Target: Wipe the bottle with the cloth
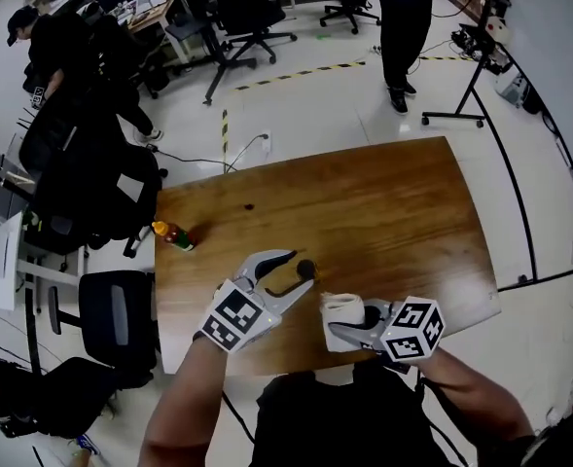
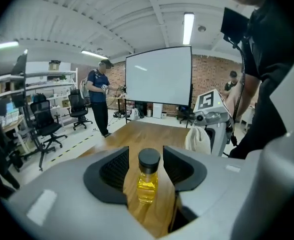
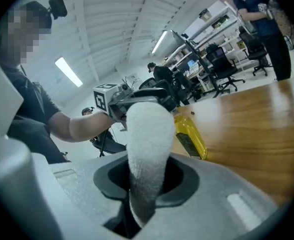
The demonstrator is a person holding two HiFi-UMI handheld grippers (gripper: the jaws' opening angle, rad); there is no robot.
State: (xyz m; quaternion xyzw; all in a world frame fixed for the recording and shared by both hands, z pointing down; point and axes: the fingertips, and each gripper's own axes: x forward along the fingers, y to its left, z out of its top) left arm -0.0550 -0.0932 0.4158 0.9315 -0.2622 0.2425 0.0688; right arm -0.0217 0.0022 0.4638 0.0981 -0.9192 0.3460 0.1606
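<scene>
Left tool (image 2: 146,156) jaws apart, bottle (image 2: 147,181) upright between them. Right tool (image 1: 344,329) clamped on cloth (image 1: 341,307); in head view the bottle sits at its 11 o'clock.

— Where do we find the bottle (image 2: 148,176)?
— Upright on the worktop (image 1: 393,212), between the jaws of the left gripper (image 1: 299,266), with a gap on either side.
— And the cloth (image 3: 147,144)?
— Pinched between the jaws of the right gripper (image 1: 337,327) and sticking out ahead of them. From the left jaws we see it ahead and to the right.
— Anything else on the worktop?
— A second bottle (image 1: 172,234), well off to the left of the left jaws, near the worktop's edge.
</scene>
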